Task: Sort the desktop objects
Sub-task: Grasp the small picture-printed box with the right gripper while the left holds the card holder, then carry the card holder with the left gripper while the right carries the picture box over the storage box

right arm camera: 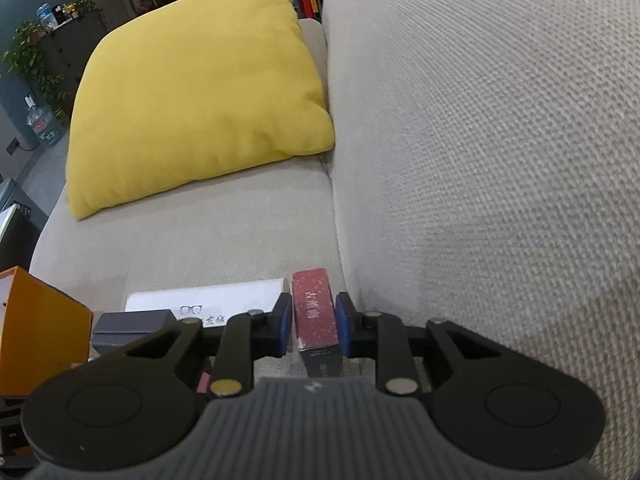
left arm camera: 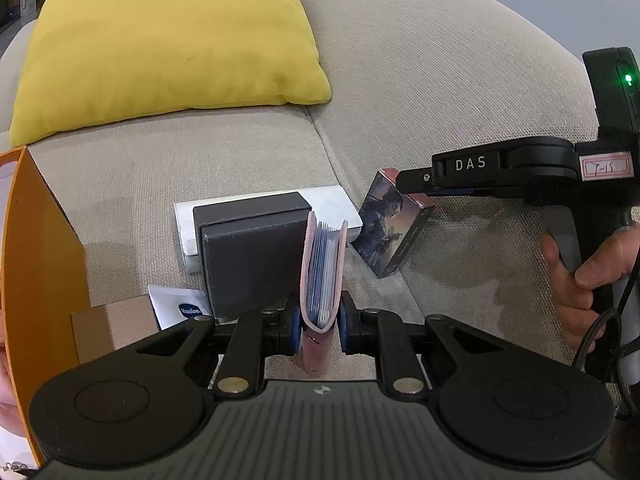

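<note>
left claw (left arm camera: 319, 322) pinches the pink card holder (left arm camera: 320, 276) upright, open edge facing away, long axis vertical.

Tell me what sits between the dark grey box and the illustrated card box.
In the left wrist view, the pink card holder stands between the dark grey box and the illustrated card box.

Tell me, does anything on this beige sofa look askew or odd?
Yes: the small illustrated card box stands tilted on one corner, leaning against the white flat box, with the right gripper on its top.
</note>
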